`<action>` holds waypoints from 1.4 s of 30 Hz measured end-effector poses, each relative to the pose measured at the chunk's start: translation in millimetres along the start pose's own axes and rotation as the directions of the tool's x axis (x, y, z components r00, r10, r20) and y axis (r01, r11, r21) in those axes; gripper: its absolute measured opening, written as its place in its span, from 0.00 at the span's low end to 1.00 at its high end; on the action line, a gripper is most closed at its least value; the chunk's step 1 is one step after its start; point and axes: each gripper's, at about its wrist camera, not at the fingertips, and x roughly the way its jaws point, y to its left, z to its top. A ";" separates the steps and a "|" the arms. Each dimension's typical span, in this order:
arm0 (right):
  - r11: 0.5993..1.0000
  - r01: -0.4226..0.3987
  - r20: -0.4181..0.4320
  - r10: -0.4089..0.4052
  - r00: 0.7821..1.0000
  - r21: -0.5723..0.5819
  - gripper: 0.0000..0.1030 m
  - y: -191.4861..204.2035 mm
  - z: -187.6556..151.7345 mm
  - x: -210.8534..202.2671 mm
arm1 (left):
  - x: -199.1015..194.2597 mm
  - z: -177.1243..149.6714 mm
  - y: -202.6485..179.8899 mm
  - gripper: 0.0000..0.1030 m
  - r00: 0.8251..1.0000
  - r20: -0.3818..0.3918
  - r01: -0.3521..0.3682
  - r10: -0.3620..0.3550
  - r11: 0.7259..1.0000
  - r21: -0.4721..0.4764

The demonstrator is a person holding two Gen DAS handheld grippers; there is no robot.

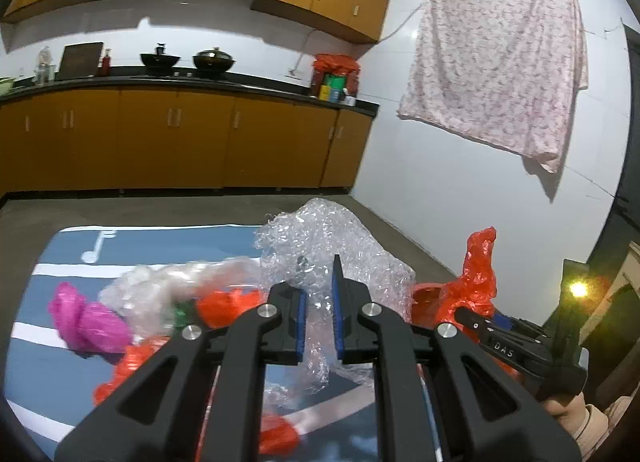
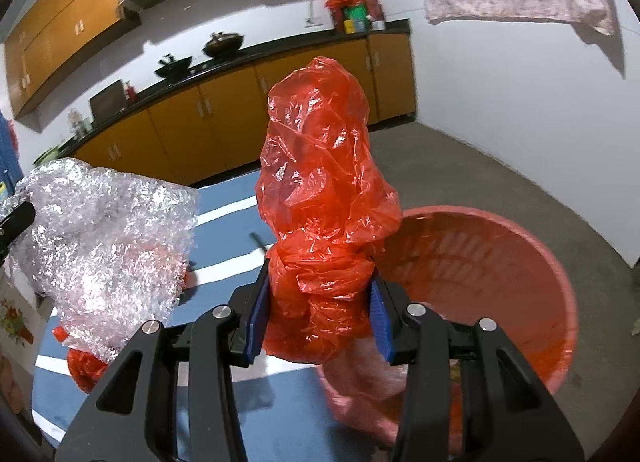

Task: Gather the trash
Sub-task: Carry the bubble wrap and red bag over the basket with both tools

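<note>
My left gripper (image 1: pixel 320 302) is shut on a sheet of clear bubble wrap (image 1: pixel 336 246), held above the blue table (image 1: pixel 60 362); the bubble wrap also shows at the left of the right wrist view (image 2: pixel 104 238). My right gripper (image 2: pixel 320 294) is shut on a crumpled red plastic bag (image 2: pixel 324 182), which stands up between the blue pads beside the red basket (image 2: pixel 552 262). The red bag and right gripper also show at the right of the left wrist view (image 1: pixel 476 270). On the table lie a pink bag (image 1: pixel 84 318), clear plastic (image 1: pixel 152 294) and red plastic pieces (image 1: pixel 224 302).
The red basket stands on the grey floor at the table's right edge, with some trash inside. Orange kitchen cabinets (image 1: pixel 180 138) and a black counter with woks run along the far wall. A floral cloth (image 1: pixel 500 62) hangs on the white wall.
</note>
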 end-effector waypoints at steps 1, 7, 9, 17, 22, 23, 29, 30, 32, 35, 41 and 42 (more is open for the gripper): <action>1.000 0.012 0.007 -0.012 1.000 0.007 0.43 -6.3 0.2 -4.1 | 2.2 -0.6 -5.5 0.11 1.000 -0.001 0.010 -0.010 1.000 0.002; 0.995 0.092 0.029 -0.093 0.995 0.033 0.43 -34.9 -1.3 -21.9 | 23.9 -8.6 -44.1 0.11 0.996 -0.026 0.082 -0.081 0.996 0.024; 0.993 0.109 0.028 -0.110 0.994 0.046 0.43 -42.8 -2.6 -24.7 | 31.4 -10.5 -56.9 0.12 0.994 -0.036 0.101 -0.100 0.994 0.034; 0.984 0.159 0.017 -0.161 0.987 0.080 0.43 -70.9 -9.0 -31.7 | 63.3 -21.4 -94.6 0.11 0.984 -0.077 0.168 -0.164 0.985 0.048; 0.980 0.178 0.019 -0.180 0.983 0.091 0.43 -79.7 -8.3 -33.1 | 80.3 -27.2 -107.1 0.11 0.979 -0.098 0.186 -0.180 0.981 0.059; 0.979 0.181 0.020 -0.183 0.983 0.093 0.43 -82.0 -8.3 -33.0 | 84.2 -29.1 -109.5 0.11 0.978 -0.103 0.186 -0.180 0.981 0.062; 0.973 0.206 0.019 -0.209 0.978 0.109 0.43 -92.7 -10.2 -32.3 | 104.2 -36.9 -119.1 0.12 0.977 -0.127 0.183 -0.174 0.981 0.067; 0.972 0.209 0.019 -0.212 0.977 0.110 0.43 -93.3 -10.5 -32.2 | 107.6 -37.9 -122.2 0.12 0.976 -0.131 0.185 -0.174 0.980 0.074; 0.970 0.213 0.020 -0.217 0.976 0.114 0.43 -95.7 -10.4 -31.1 | 113.5 -39.2 -128.9 0.11 0.975 -0.137 0.190 -0.177 0.978 0.089; 0.970 0.214 0.022 -0.218 0.976 0.119 0.43 -97.8 -8.7 -29.3 | 121.3 -39.5 -137.7 0.12 0.972 -0.145 0.203 -0.187 0.974 0.102; 0.970 0.207 0.027 -0.212 0.977 0.129 0.48 -97.5 -10.1 -26.9 | 134.8 -44.4 -147.5 0.14 0.969 -0.164 0.204 -0.184 0.972 0.115; 0.971 0.199 0.028 -0.204 0.979 0.135 0.52 -98.7 -10.8 -27.0 | 137.5 -45.1 -147.5 0.22 0.968 -0.171 0.205 -0.184 0.972 0.111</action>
